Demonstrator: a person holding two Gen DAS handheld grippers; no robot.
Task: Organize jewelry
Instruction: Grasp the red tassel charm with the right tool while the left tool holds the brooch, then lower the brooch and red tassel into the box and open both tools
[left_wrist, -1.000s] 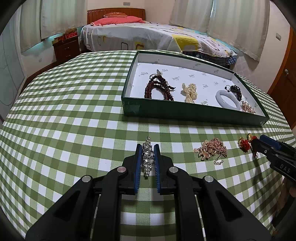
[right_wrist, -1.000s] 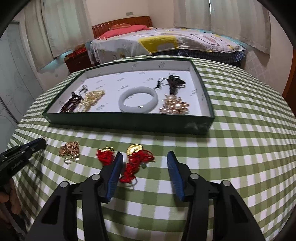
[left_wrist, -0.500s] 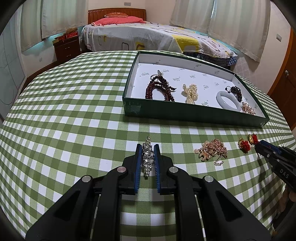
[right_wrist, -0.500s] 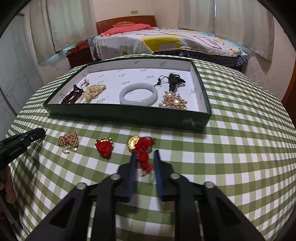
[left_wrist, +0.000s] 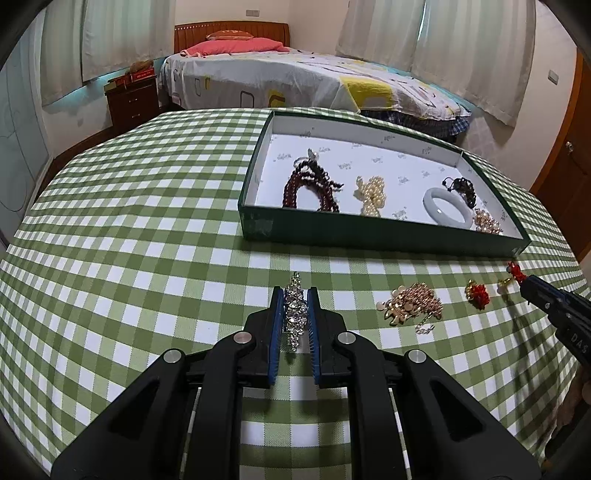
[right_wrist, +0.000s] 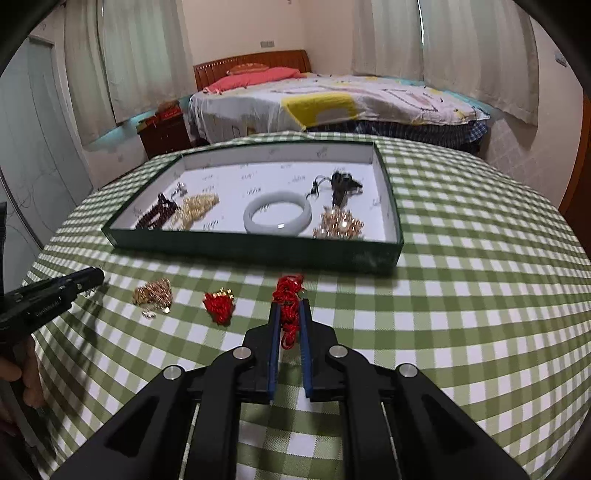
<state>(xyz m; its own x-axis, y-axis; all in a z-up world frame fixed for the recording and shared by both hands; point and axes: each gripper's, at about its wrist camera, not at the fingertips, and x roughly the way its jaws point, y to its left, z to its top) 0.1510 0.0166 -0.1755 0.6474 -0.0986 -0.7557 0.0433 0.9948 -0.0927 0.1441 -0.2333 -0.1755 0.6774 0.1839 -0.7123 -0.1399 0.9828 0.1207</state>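
I have the red knotted cord charm (right_wrist: 289, 314) clamped in my right gripper (right_wrist: 289, 325), jaws closed on it just short of the green tray (right_wrist: 258, 246). My left gripper (left_wrist: 295, 317) grips a rhinestone piece (left_wrist: 295, 308), jaws tight on it, low over the bench (left_wrist: 129, 258). Both pickups look done; next I judge each needs carrying over the tray wall and releasing onto bare lining, clear of the jade bangle (right_wrist: 277, 218). A gold chain (right_wrist: 153, 293) and red tassel (right_wrist: 219, 308) wait outside
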